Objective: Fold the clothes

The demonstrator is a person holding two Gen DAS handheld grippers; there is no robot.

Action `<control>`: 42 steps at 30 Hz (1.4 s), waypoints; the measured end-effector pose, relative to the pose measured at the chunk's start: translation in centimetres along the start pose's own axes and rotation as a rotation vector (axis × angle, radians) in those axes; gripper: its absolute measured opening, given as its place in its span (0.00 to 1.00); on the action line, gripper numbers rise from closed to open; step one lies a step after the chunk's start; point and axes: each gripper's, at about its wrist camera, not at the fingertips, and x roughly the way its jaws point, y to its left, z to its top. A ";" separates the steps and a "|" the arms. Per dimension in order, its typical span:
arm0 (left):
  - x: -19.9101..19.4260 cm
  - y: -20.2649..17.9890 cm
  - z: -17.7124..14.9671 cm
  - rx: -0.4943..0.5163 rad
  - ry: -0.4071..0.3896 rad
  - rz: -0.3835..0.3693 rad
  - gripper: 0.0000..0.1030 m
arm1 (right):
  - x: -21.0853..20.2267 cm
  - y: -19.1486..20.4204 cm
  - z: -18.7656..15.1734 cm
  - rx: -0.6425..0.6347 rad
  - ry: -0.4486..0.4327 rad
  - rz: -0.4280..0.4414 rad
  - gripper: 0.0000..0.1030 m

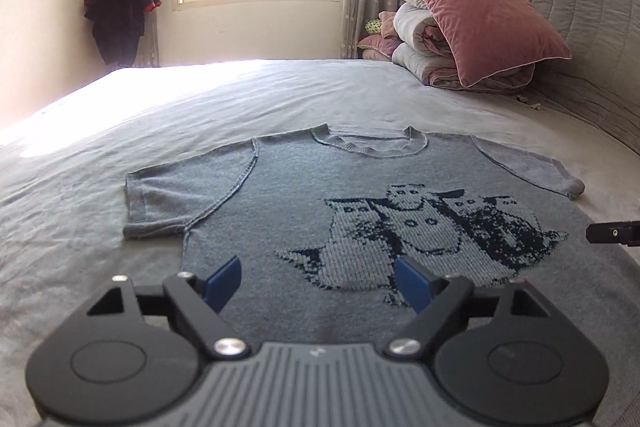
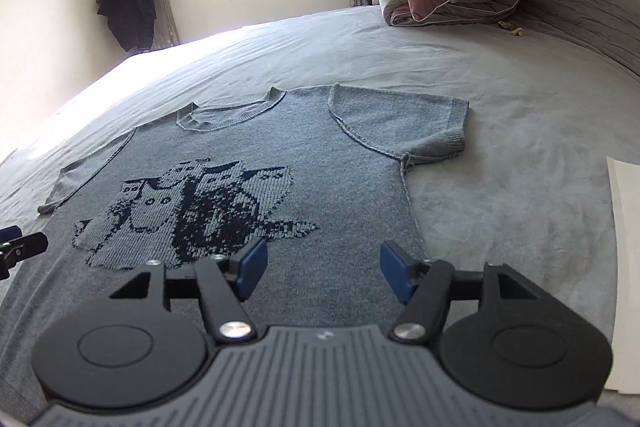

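Grey knit tee [image 1: 304,195] lies flat on bed sheet [image 1: 120,131], collar toward pink pillow [image 1: 480,15]. Left gripper [image 1: 318,281] and right gripper [image 2: 322,271] hover over tee's lower half, jaws apart, nothing held.

Sweater [image 1: 280,211]: hem hidden below left gripper [image 1: 318,285] body. Beside sweater, right gripper [image 1: 612,233] cut by frame edge. White sheet [image 2: 626,267] right of sweater: cropped, unidentifiable.

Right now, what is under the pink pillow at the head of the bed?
The pink pillow leans on a rolled grey-and-pink quilt, which lies on the bed sheet. Whatever lies behind or under that bundle is covered.
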 end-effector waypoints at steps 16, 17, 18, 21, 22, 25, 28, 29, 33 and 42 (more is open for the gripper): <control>1.1 1.2 -0.9 0.054 0.187 -0.005 0.95 | 2.8 -5.2 1.1 -0.029 -0.002 -0.001 0.94; 1.2 0.8 -0.4 0.034 0.177 -0.013 0.95 | 2.9 -5.8 1.5 0.003 -0.008 -0.015 0.94; 1.5 0.4 0.1 0.005 0.170 -0.027 0.95 | 3.3 -6.5 1.9 0.042 -0.016 -0.034 0.94; 2.7 -1.2 1.6 -0.058 0.163 -0.081 0.95 | 4.5 -8.3 2.9 0.146 -0.026 -0.062 0.93; 3.2 -2.0 2.0 -0.068 0.165 -0.102 0.94 | 4.9 -8.8 3.1 0.170 -0.021 -0.058 0.84; 4.6 -4.4 3.0 -0.065 0.153 -0.128 0.93 | 6.5 -10.1 3.4 0.282 -0.015 -0.078 0.72; 6.1 -6.7 4.0 -0.069 0.148 -0.162 0.93 | 7.3 -10.9 3.8 0.373 -0.047 -0.072 0.72; 6.6 -7.4 4.3 -0.071 0.146 -0.173 0.92 | 7.5 -11.0 4.1 0.388 -0.053 -0.071 0.71; 8.5 -10.3 6.2 0.001 0.166 -0.185 0.78 | 8.4 -10.4 5.4 0.391 -0.028 -0.156 0.54; 13.6 -15.2 13.2 0.021 0.304 -0.288 0.77 | 9.3 -10.3 5.3 0.383 -0.063 -0.068 0.12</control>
